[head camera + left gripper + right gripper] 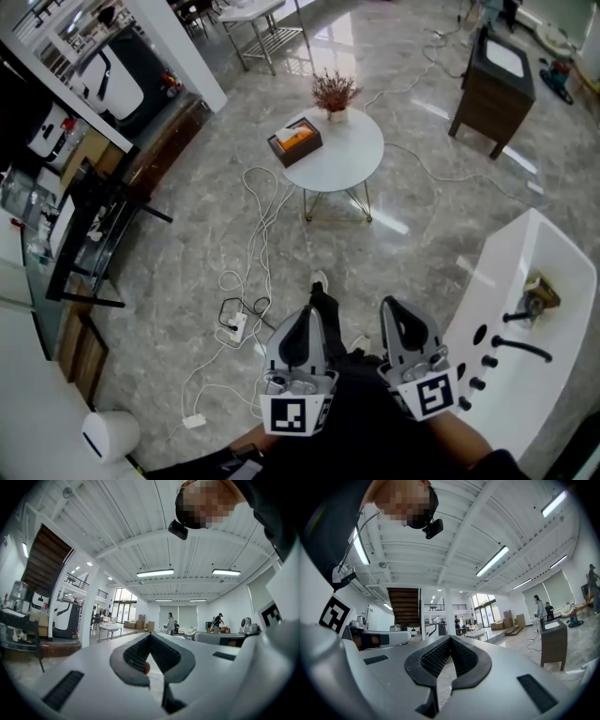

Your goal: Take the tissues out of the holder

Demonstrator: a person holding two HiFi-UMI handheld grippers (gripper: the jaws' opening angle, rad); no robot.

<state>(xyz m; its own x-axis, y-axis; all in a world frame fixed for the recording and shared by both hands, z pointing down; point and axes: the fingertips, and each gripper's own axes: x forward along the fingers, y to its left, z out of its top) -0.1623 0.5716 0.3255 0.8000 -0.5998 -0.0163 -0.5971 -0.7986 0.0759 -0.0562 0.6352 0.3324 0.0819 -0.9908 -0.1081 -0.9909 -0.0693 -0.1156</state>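
Brown tissue holder (294,141) only in head view; left tool (150,637), right tool (450,639) closed, empty.

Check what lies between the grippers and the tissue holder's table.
In the head view, bare grey floor with loose white cables looping across it, and a power strip lying close to the left gripper.

Left gripper (305,315), right gripper (393,309) closed, empty
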